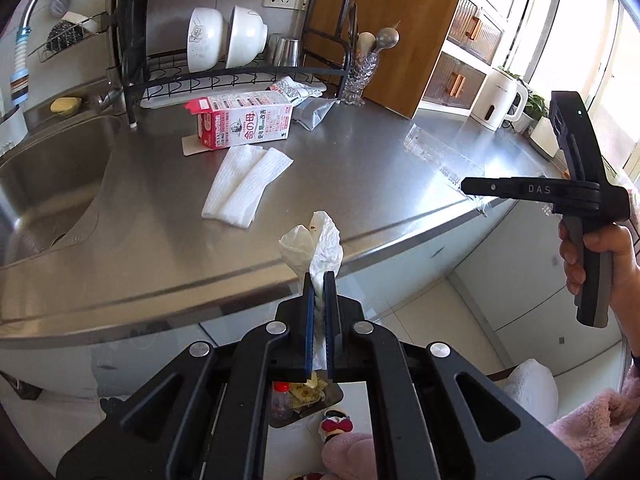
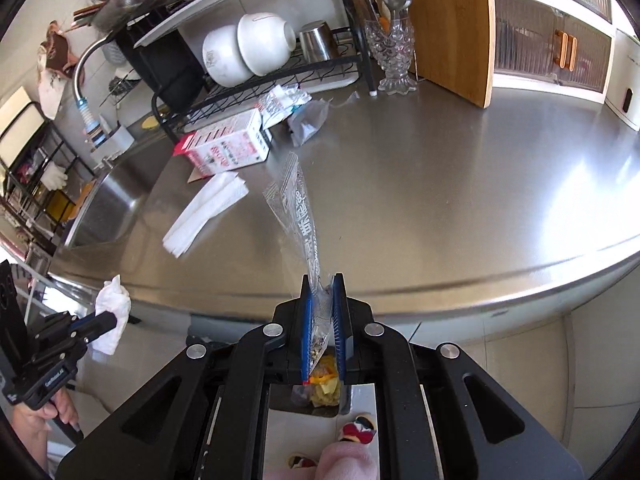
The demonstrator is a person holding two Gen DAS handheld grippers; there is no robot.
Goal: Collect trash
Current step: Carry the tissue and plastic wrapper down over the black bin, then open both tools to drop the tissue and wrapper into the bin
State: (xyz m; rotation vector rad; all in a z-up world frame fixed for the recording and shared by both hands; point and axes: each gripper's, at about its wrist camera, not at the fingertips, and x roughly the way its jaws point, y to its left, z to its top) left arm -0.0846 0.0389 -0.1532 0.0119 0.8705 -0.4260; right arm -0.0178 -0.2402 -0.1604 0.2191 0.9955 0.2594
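My left gripper (image 1: 319,277) is shut on a crumpled white tissue (image 1: 320,240), held just off the front edge of the steel counter (image 1: 360,168). From the right wrist view the tissue (image 2: 114,308) and left gripper (image 2: 110,322) show at the lower left. My right gripper (image 2: 322,280) is shut on a clear printed plastic wrapper (image 2: 298,216) that sticks up from the jaws. The left wrist view shows the right gripper (image 1: 466,187) at the right with the wrapper (image 1: 440,156) trailing from it. A small trash bin (image 1: 336,400) (image 2: 308,410) with scraps in it sits on the floor below both grippers.
On the counter lie a pink-and-white carton (image 1: 240,122), a folded white paper towel (image 1: 244,184), a silver pouch (image 1: 316,114) and a printed wrapper (image 1: 292,90). A sink (image 1: 48,176) is at left, a dish rack (image 1: 240,72) behind, a white kettle (image 1: 502,98) at far right.
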